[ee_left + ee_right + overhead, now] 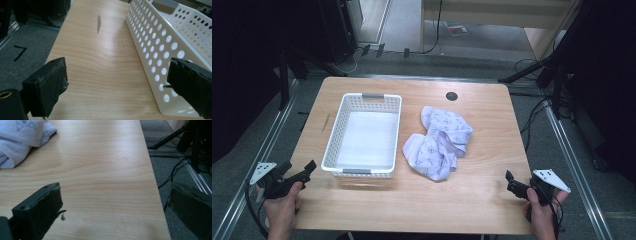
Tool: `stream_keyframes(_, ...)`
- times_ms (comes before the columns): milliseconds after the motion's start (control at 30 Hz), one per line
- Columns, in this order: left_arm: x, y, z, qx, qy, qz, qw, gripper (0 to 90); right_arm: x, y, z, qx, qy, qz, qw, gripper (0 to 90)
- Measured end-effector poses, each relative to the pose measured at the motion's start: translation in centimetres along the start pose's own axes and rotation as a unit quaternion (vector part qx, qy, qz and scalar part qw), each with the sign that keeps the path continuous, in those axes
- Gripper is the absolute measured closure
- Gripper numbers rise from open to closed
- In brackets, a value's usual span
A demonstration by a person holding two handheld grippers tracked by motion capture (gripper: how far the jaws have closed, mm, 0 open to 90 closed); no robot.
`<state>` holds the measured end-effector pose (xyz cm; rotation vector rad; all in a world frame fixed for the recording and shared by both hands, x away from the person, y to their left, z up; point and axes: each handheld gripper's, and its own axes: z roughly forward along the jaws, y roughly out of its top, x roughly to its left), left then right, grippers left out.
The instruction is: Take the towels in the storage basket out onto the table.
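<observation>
Both grippers, left [307, 169] and right [511, 181], hold jaws spread; crumpled cloth [438, 141] seemingly runs lengthwise away beside basket [362, 99].

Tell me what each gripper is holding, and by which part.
Nothing is held. The left gripper and right gripper both stand open over bare table, apart from the cloth and basket.

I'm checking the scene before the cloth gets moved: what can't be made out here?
- Cloth: its underside and shape are hidden by its own folds in the high view; the right gripper view's edge cuts it off.
- Basket: the left gripper view's edge cuts it off.
- Cloth print: too small to read.
- Dark disc on the table: too small to identify.
</observation>
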<state>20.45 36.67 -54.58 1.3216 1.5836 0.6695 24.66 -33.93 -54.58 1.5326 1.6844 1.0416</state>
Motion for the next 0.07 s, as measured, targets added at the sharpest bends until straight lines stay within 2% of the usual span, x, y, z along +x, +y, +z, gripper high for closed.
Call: stream_keyframes(67,0.03,0.01,0.01,-0.002,0.001,0.000,1.0000,4.2,0.09,0.04,-0.02,0.000,0.007,-0.006,1.0000,0.0)
